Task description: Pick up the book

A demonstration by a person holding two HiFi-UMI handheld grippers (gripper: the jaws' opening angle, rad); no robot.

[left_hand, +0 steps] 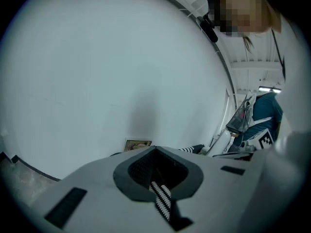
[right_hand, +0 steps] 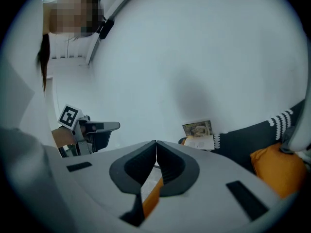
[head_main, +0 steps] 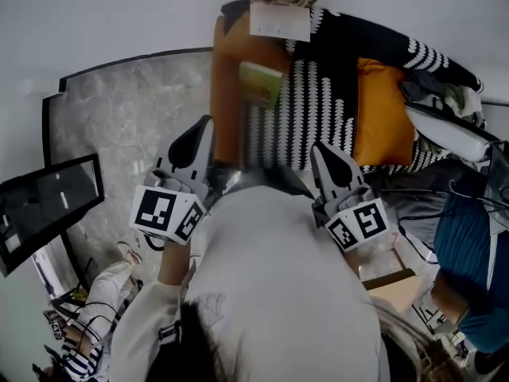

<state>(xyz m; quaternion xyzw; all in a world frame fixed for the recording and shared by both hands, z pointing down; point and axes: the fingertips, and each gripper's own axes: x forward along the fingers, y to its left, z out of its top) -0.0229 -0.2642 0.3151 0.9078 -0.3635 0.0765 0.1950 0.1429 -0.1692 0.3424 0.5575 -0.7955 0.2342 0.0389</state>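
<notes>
On your left, you are holding the left claw (head_main: 205,126) clenched, its jaws meeting at the tips with nothing gripped. Only a strip of the striped blanket (head_main: 318,110) is showing through the slot behind them. The claw is pointing toward the white wall (head_main: 111,14), well apart from anything to take.

Further right, the book (head_main: 280,13) is standing at the far end of the blanket and leaning against that wall, its upper part showing a picture and its lower part pale. Nearer you, a greenish flat thing (head_main: 261,83) is lying by the orange-brown edge; I cannot tell whether that is a second book. The leaning book is looking thin and light, probably soft-covered, so it is likely to flex and fan its pages if you pinch one corner. Taking it across a side edge near the spine, with the jaws spanning every page, is looking like the surest hold, though a glossy cover may slip.

On your right, you are holding the right claw (head_main: 320,148) clenched and empty too, with the orange cushion (head_main: 382,110) beyond it. Either claw is needing to open before it can close on the book.
</notes>
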